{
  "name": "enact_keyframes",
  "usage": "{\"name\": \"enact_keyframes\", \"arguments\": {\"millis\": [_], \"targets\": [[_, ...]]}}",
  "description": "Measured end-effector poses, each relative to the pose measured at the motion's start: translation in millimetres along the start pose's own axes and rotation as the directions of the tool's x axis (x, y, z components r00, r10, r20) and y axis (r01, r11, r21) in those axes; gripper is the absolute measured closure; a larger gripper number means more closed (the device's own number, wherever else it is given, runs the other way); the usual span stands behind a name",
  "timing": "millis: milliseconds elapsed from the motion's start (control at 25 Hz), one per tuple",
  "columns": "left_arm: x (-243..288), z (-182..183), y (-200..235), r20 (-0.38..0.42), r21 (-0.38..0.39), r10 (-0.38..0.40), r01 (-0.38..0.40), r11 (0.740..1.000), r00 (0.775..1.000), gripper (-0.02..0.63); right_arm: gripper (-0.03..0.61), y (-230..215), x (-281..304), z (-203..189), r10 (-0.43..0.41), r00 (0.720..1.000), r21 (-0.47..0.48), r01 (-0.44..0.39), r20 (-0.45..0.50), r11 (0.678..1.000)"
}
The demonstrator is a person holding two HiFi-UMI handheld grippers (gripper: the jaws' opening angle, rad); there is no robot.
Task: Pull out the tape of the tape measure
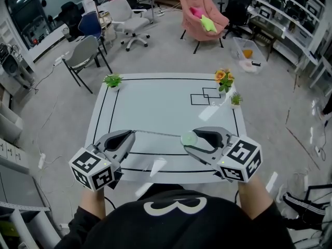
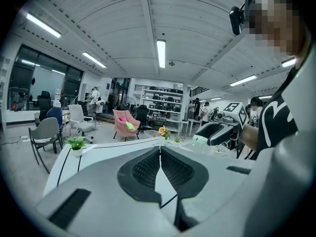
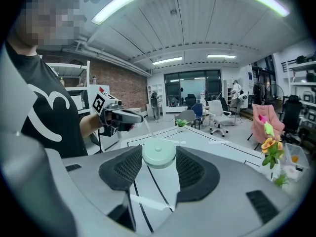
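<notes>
A round pale-green tape measure [image 1: 189, 138] sits between the jaws of my right gripper [image 1: 191, 139], which is shut on its case above the white table [image 1: 155, 102]. In the right gripper view the case [image 3: 159, 155] fills the gap between the black pads. A thin tape [image 1: 158, 134] runs left from the case to my left gripper [image 1: 132, 133], which is shut on the tape's end. In the left gripper view the jaws [image 2: 160, 149] are pressed together and hide the tape end. The right gripper [image 2: 217, 132] with the case [image 2: 200, 139] shows beyond them.
On the table's far edge stand a small green plant [image 1: 112, 80], an orange flower pot [image 1: 223, 79] and another small plant [image 1: 236, 99]. Black lines are marked on the top. Chairs [image 1: 85, 56] and a pink armchair [image 1: 201, 15] stand on the floor beyond.
</notes>
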State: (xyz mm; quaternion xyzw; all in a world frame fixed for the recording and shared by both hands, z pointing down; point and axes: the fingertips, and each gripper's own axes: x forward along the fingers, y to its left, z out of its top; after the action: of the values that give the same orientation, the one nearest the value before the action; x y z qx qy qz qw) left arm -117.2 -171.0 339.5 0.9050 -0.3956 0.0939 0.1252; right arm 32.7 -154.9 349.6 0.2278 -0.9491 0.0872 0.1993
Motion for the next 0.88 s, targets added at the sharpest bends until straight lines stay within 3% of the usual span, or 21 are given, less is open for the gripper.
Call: {"name": "enact_keyframes", "arguments": {"millis": [320,880], "targets": [[-0.5,-0.7,0.6,-0.011,0.012,0.004,-0.003,1.000,1.000,0.600,0.360,-2.7,-4.5,-0.9,-0.008,1.000,0.006,0.008,-0.007,1.000],[-7.8,-5.8,34.4,-0.025,-0.025,0.095,-0.096,0.995,0.995,0.600,0.360,-25.1,-17.5,-11.9,-0.067,0.998,0.045,0.067,-0.011,0.997]]}}
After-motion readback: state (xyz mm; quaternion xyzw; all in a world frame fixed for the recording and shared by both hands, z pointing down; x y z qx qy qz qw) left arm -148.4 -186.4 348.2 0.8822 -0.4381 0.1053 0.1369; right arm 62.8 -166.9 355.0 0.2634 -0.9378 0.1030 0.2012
